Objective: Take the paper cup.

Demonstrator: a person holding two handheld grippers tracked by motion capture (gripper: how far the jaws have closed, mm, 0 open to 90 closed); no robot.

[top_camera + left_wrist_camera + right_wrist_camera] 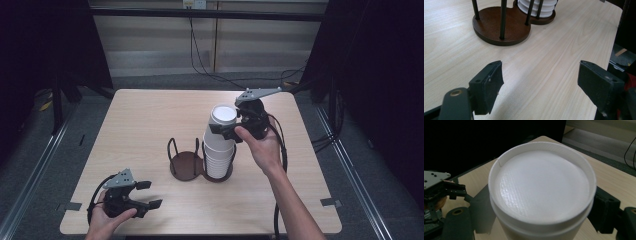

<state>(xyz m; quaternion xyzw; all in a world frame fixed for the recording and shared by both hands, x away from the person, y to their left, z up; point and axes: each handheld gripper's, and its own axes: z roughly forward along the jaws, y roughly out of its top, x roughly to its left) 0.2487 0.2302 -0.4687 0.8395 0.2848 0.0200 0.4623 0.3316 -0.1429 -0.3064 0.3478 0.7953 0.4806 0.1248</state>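
A tall stack of upside-down white paper cups (219, 152) stands in the right ring of a brown two-ring cup holder (184, 165) with black wire posts, at the table's middle. My right gripper (225, 129) is shut on the top cup (223, 115) of the stack. In the right gripper view that cup's flat bottom (541, 185) faces up, with a jaw pressed on each side. My left gripper (149, 194) rests open near the front left edge, apart from the holder. Its jaws (540, 82) stand wide with bare table between them, and the holder base (499, 27) lies ahead.
The light wooden table (150, 115) has bare room to the left, front and back of the holder. The holder's left ring (181, 162) holds no cups. Cables run across the floor behind the table. The left gripper (459, 192) appears far off in the right gripper view.
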